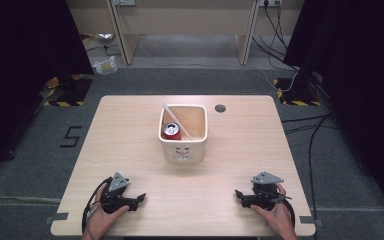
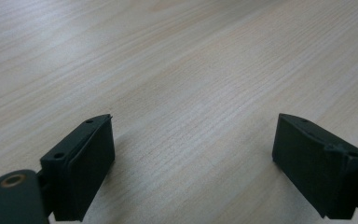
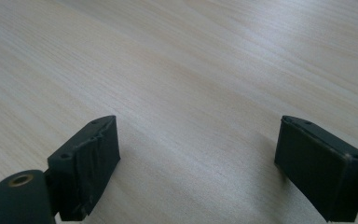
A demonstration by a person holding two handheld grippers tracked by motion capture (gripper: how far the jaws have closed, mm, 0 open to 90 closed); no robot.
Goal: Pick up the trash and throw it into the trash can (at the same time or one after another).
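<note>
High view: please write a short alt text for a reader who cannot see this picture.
A white square container stands at the middle of a light wooden table, holding a red can and a white straw. Near the table's front edge, a person's hands rest the left gripper and the right gripper on the wood, both empty, pointing toward each other.

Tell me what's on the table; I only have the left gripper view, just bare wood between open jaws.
Observer: A white square container stands mid-table, ahead of both grippers.
Operator: State its contents.
Observer: A red can, with a white straw-like stick leaning across the inside.
Operator: Report the right gripper.
Observer: The right gripper sits near the front edge, jaws open, nothing between them.
</note>
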